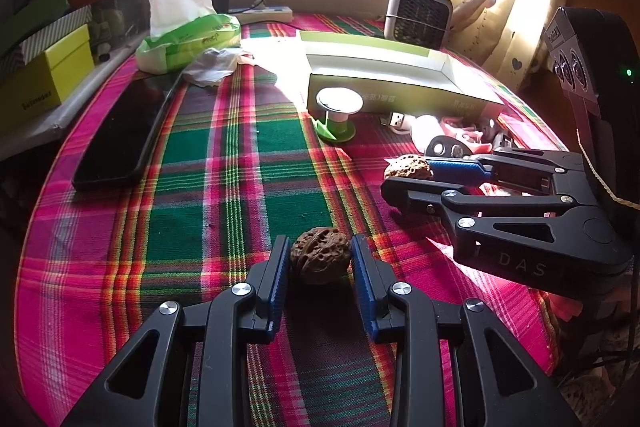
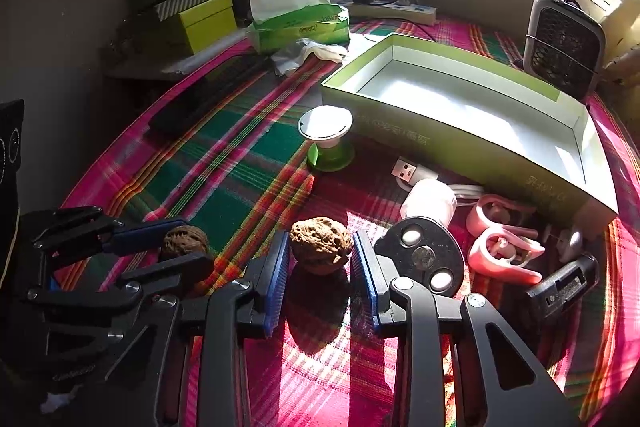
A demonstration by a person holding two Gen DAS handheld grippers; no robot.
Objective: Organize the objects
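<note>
Two brown wrinkled walnuts lie on the plaid tablecloth. In the left wrist view one walnut (image 1: 320, 255) sits between the blue pads of my left gripper (image 1: 320, 247), which is shut on it. The other walnut (image 1: 408, 166) is at the right, in my right gripper (image 1: 410, 174). In the right wrist view that walnut (image 2: 320, 246) fills the space between the pads of the right gripper (image 2: 320, 243), and both pads touch it. At the lower left there, the left gripper (image 2: 193, 243) holds its walnut (image 2: 184, 239). An open green box (image 2: 440, 133) with a white inside stands behind.
A white and green stand (image 2: 326, 143) is in front of the box. A USB plug (image 2: 406, 169), pink clips (image 2: 504, 251) and a black disc (image 2: 424, 259) lie right of my right gripper. A black slab (image 1: 120, 135), a tissue pack (image 1: 188, 39) and a small fan (image 1: 420, 13) sit farther back.
</note>
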